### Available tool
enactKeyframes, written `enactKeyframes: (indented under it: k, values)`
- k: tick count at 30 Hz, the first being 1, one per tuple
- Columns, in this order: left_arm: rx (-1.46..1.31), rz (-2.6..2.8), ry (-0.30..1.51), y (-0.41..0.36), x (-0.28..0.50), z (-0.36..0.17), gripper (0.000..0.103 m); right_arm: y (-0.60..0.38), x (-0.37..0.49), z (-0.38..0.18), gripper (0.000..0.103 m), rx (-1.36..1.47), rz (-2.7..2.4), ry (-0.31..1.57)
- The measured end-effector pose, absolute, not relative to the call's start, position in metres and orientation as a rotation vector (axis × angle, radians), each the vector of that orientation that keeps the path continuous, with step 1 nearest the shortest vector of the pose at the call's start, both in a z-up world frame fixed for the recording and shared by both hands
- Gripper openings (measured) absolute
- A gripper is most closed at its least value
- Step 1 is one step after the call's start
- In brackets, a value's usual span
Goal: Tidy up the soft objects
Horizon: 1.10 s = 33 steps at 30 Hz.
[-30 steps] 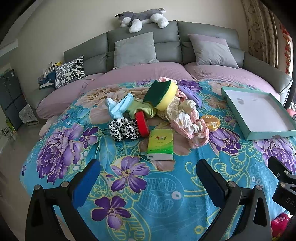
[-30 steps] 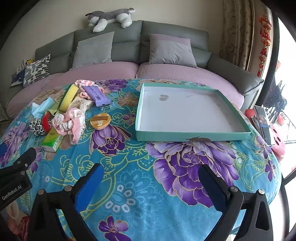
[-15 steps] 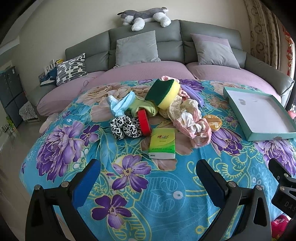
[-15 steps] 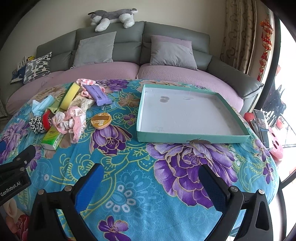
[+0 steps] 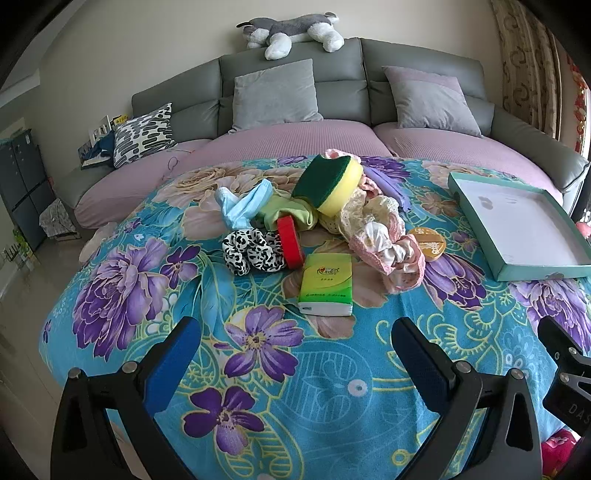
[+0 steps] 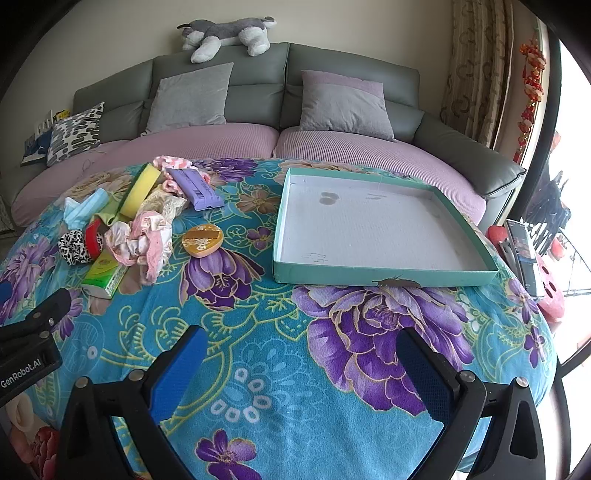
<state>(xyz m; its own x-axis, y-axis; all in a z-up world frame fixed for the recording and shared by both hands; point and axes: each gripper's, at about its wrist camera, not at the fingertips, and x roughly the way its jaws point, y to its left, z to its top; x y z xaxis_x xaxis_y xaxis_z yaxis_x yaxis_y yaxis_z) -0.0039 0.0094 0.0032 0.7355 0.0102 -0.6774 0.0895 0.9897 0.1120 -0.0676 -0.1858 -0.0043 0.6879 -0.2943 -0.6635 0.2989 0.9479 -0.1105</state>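
- 2 claws, left gripper [image 5: 295, 354] and right gripper [image 6: 301, 360], both spread wide, holding nothing, at frame bottom.
- 1 sponge [image 5: 330, 182], 1 scrunchie [image 5: 251, 251], 1 tissue pack [image 5: 325, 282] heaped mid-frame.
- 1 tray [image 6: 373, 273] right, bare.

A grey sofa [image 5: 332, 92] with lilac seat covers [image 6: 207, 144] stands behind the table; two grey cushions [image 5: 273, 96] lean against its back, well apart; a black-and-white patterned cushion [image 5: 142, 133] sits at its left end; a grey and white plush dog [image 6: 225, 35] lies along the top of the backrest; a patterned curtain [image 6: 476, 70] hangs at the right, with red ornaments [image 6: 532, 81] beside it; a dark cabinet [image 5: 22, 184] stands at the far left.
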Motion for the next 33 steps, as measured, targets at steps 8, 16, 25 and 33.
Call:
enactKeyframes:
  k: [8,16,25,33]
  values:
    - [0.137,-0.041,0.747,0.0115,-0.0039,0.0019,0.103,-0.1853,-0.0676,-0.0042,0.103,0.005,-0.333,0.741]
    - [0.135,-0.039,0.752,0.0122,-0.0035,0.0015,0.103,-0.1849,-0.0674,-0.0041,0.103,0.005,-0.333,0.741]
    - [0.134,-0.039,0.751,0.0124,-0.0036,0.0014,0.103,-0.1849,-0.0673,-0.0042,0.103,0.005,-0.333,0.741]
    - [0.133,-0.039,0.755,0.0121,-0.0030,-0.0002,0.103,-0.1850,-0.0671,-0.0045,0.103,0.003,-0.333,0.741]
